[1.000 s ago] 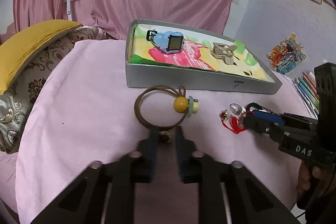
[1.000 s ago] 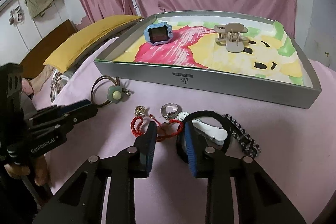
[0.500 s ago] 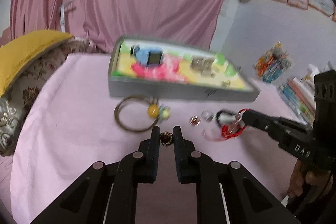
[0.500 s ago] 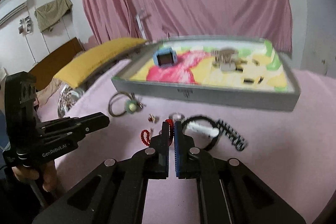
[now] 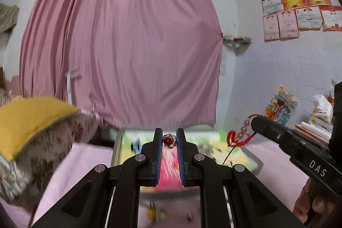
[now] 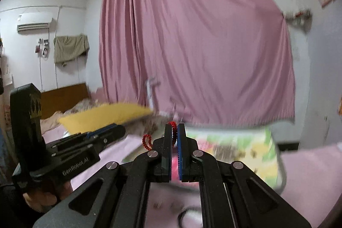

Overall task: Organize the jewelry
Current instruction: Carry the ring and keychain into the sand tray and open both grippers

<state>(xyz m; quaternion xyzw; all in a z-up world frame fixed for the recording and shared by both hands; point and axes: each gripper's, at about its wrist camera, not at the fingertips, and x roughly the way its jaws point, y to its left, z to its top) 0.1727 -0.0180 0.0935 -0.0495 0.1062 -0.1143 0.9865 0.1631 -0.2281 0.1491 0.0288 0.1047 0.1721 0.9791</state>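
My left gripper (image 5: 168, 139) is shut on a gold ring with a red stone (image 5: 169, 141), held up in the air in front of the grey tray (image 5: 119, 147). My right gripper (image 6: 174, 128) is shut on a red string bracelet (image 6: 147, 141), lifted near the tray's (image 6: 281, 170) front edge. In the left wrist view the bracelet (image 5: 239, 137) hangs from the right gripper's tip with pale pink beads. The tray is blurred; a blue watch (image 5: 135, 145) shows faintly inside. Other jewelry on the pink cloth is mostly hidden below the grippers.
A yellow cushion (image 5: 27, 121) on a patterned pillow lies left of the tray. A pink curtain (image 5: 128, 46) hangs behind. A blurred hair tie with a yellow bead (image 5: 152, 212) and a black band (image 6: 188, 214) lie on the pink cloth (image 5: 81, 159). Books and papers stand at the right (image 5: 316, 121).
Both grippers closed on their items and lifted off the cloth: the left with the ring, the right with the red bracelet. Both views now tilt upward toward the curtain.
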